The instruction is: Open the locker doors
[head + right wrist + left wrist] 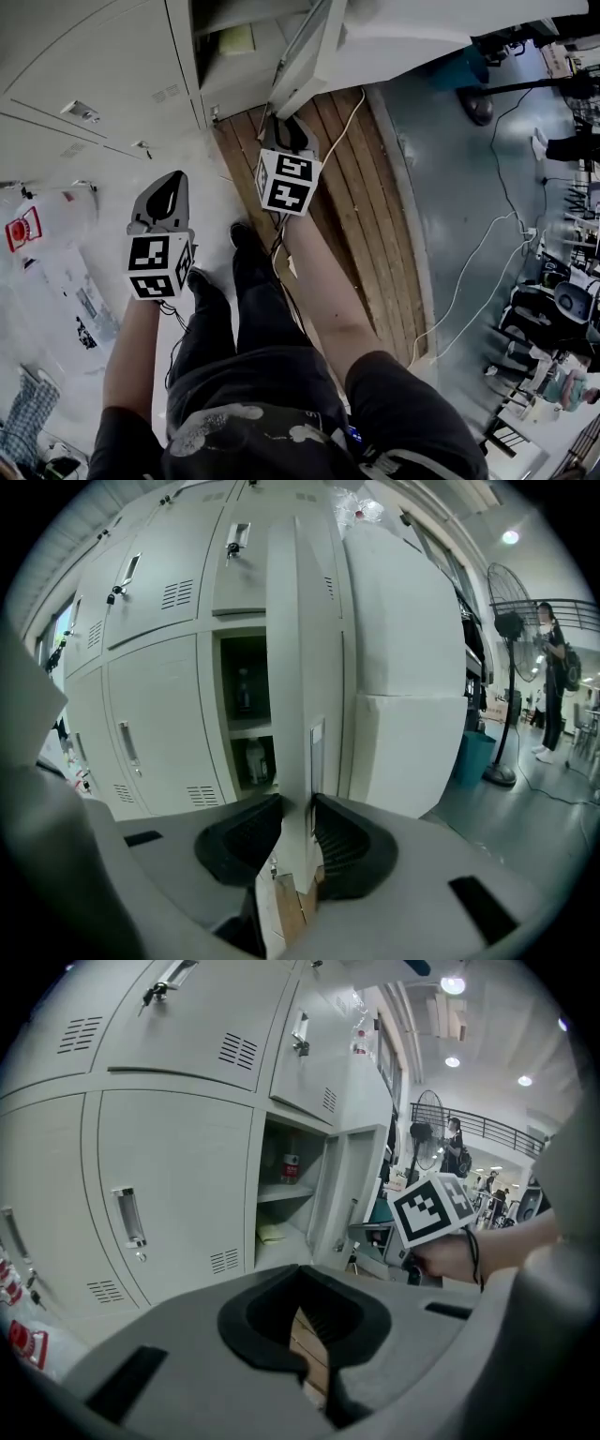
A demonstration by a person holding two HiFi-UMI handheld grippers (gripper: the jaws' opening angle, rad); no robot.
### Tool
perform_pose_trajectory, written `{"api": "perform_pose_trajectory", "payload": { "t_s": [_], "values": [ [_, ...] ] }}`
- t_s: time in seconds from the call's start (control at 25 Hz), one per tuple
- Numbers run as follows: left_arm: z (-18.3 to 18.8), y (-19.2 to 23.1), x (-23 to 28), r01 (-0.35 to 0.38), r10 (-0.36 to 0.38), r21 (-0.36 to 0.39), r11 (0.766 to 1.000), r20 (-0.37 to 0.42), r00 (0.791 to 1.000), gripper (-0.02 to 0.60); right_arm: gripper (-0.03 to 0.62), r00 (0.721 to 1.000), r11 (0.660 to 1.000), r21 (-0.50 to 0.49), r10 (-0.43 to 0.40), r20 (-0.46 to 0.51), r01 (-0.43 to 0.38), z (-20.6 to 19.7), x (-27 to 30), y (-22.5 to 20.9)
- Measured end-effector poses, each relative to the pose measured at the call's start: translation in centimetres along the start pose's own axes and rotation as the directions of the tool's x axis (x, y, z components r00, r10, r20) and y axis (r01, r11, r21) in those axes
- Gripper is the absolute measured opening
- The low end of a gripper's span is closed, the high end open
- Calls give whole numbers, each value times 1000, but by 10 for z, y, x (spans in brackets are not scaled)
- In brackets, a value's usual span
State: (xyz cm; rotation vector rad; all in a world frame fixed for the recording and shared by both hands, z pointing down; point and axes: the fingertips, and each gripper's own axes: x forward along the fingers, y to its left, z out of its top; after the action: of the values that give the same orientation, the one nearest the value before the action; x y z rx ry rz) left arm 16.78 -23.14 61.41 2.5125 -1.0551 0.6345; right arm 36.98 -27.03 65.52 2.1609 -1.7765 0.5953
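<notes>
The grey lockers [94, 66] fill the top left of the head view. One lower locker door [309, 47] stands swung out. Its thin edge [291, 667] runs up between the jaws of my right gripper [298, 803], whose pads press on it from both sides. From above, the right gripper [286, 127] sits at the foot of that door. My left gripper [173, 178] hangs free in front of the lockers, shut with nothing in it, its tips [300, 1274] meeting. It faces a closed door with a handle [129, 1218]. The open compartment [286, 1204] holds a bottle and a yellow item.
Wooden floorboards [347, 187] lie under the open door, with white cables [469, 272] on the grey floor to the right. Plastic sheeting and papers [56, 272] cover the floor at left. A standing fan [511, 621], a teal bin [478, 752] and a person [553, 677] are far right.
</notes>
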Motion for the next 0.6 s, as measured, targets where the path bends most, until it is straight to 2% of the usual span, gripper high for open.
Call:
{"api": "perform_pose_trajectory", "payload": {
  "t_s": [0.4, 0.6],
  "values": [
    [2, -26, 17, 46, -46, 6, 999, -6, 999, 8, 112, 997, 997, -15, -74, -9, 74, -7, -16, -58],
    [4, -42, 29, 64, -64, 3, 998, -8, 998, 8, 110, 997, 997, -16, -75, 10, 75, -7, -18, -88]
  ]
}}
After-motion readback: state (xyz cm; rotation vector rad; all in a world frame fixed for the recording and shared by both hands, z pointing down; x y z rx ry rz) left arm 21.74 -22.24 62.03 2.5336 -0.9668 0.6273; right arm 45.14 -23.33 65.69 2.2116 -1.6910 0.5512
